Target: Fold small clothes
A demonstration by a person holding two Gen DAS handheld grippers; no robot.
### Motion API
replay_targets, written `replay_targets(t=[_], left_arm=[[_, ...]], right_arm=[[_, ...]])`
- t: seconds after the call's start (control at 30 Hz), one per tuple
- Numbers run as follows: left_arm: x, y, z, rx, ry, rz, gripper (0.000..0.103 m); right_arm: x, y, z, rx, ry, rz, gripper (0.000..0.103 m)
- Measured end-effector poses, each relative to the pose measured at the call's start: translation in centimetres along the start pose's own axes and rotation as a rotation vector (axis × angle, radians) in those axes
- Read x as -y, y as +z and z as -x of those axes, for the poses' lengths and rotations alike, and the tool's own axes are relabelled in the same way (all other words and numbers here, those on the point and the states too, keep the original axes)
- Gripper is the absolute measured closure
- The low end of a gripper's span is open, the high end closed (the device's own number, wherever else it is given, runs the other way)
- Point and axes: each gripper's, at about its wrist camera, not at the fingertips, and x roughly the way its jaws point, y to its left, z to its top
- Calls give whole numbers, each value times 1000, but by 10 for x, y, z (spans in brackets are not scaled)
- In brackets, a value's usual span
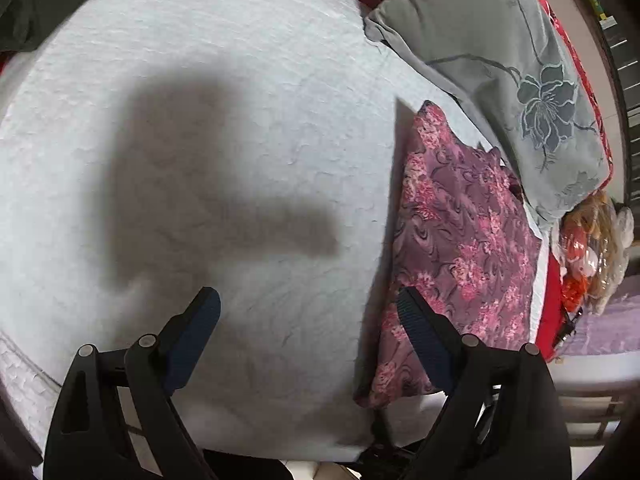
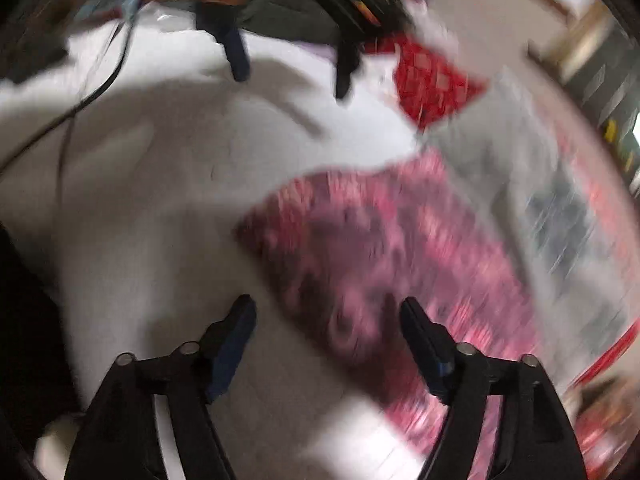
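Observation:
A folded purple-and-pink floral garment (image 1: 460,248) lies flat on the pale blue-grey bedspread (image 1: 224,128), at the right of the left wrist view. My left gripper (image 1: 308,300) is open and empty above the bedspread, its right finger over the garment's left edge. In the blurred right wrist view the same garment (image 2: 380,248) lies ahead and to the right. My right gripper (image 2: 328,312) is open and empty just above the garment's near corner. The left gripper (image 2: 288,68) shows at the top of that view, open.
A grey pillow with a flower print (image 1: 500,60) lies beyond the garment. Red patterned fabric (image 2: 432,80) sits at the far side. A bag of packaged items (image 1: 592,252) is at the bed's right edge. A black cable (image 2: 100,84) crosses the bedspread at left.

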Motion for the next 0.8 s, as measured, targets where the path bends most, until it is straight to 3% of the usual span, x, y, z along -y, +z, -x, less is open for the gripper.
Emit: replay_targets(t=[0.03,0.13,0.2,0.23,0.27,0.47,0.6,0.63,0.67,0.73,0.8], left_arm=[[0,2,-1,-9,-12,-1,12],[7,12,-8,-43,-66,3,12],[14,19,-12,-60,-116,4,12],[20,25,-15,-69,-147,2,12],[25,30,-19,-80,-178,1,12],[61,57,-50,-161,-324,18,12],[91,64,-71,-204,-300,-19,13],[98,64,-71,-197,-294,-36,29],[110,64,-69,-183,-281,-77,55],[123,61,-67,-169,-248,-121,77],[134,60,-60,-154,-248,-130,82]], right_arm=[[-2,3,-1,23,-44,13,10],[4,9,-16,30,-99,-21,11],[11,11,-24,40,-107,-51,40],[14,12,-28,30,-101,-60,85],[21,14,-34,4,-80,-81,91],[50,9,-7,122,-68,-193,93],[66,5,3,156,-50,-246,93],[67,4,4,160,-47,-251,93],[70,3,6,165,-38,-263,93],[75,0,10,173,-25,-290,93],[82,-4,14,181,-17,-326,93]])
